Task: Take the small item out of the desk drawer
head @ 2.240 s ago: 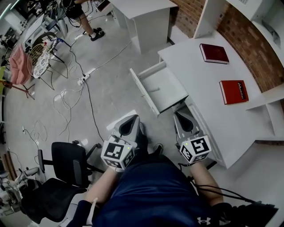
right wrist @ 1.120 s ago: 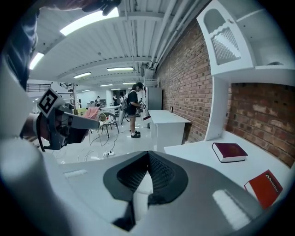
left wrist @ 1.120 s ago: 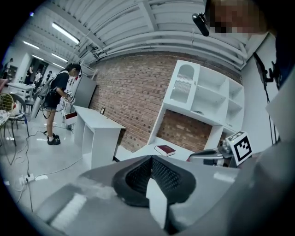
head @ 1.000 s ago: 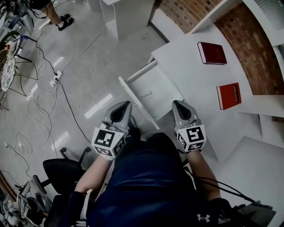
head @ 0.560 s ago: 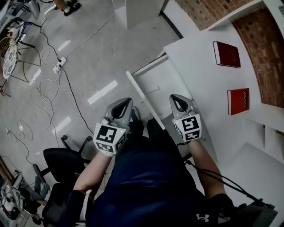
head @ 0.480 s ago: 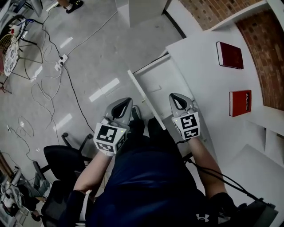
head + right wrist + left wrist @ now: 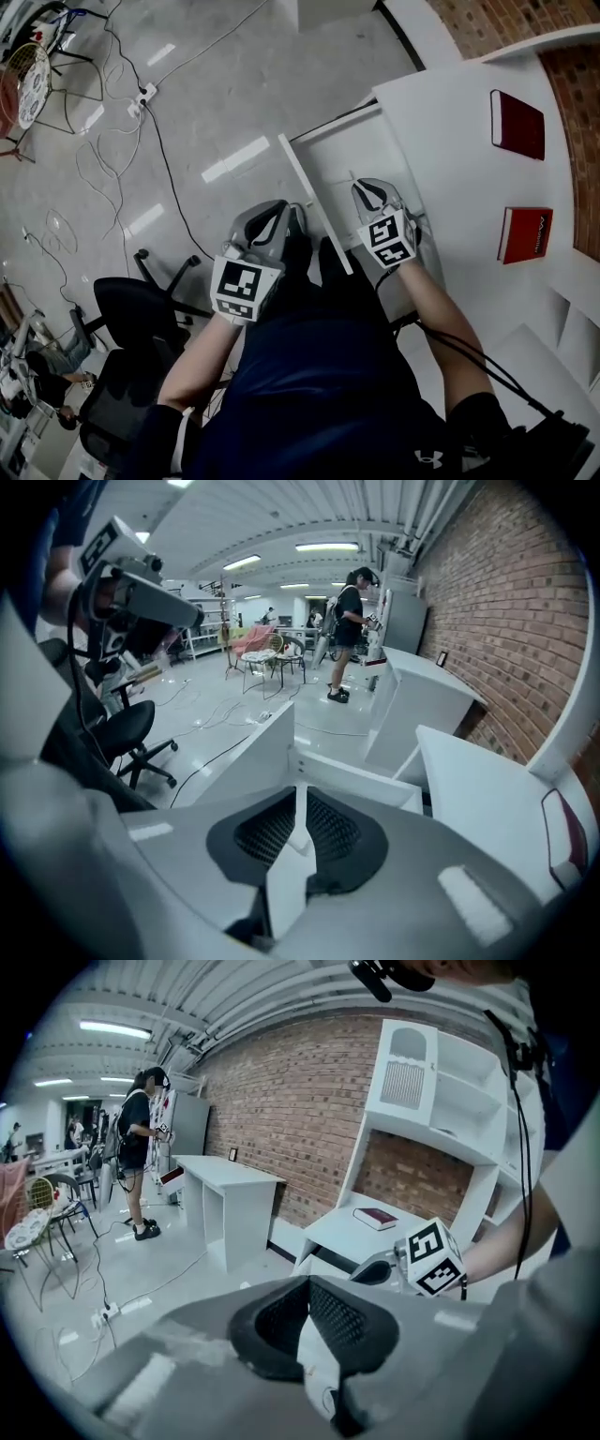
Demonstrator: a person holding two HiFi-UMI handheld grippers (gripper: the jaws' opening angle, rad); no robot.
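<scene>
Right gripper [image 7: 299,803]: your jaws stand a narrow crack apart and have just been opening. Nothing sits between the pads [image 7: 330,829]; only the white of the drawer [image 7: 356,772] shows through the slit.

Left gripper [image 7: 307,1290]: tips together, empty.

Head view: your right gripper hangs over the near end of the open drawer, nose tipped down into it. Your left gripper is outside the drawer front, on the floor side, and touches nothing.

Small item [image 7: 349,176]: a faint, thin mark on the drawer floor just ahead of your right gripper's nose is probably it. It is too small to identify. It lies inside the drawer, apart from both grippers.

Progress, as judged:
- Done: the drawer is pulled out and its inside is exposed.
- In hand: the approach, with your right gripper lined up over the drawer.
- Left: spread the jaws wider, bring them down around the item, close on it, and lift it clear of the drawer walls.

Early stage; nothing has been gripped yet.
</scene>
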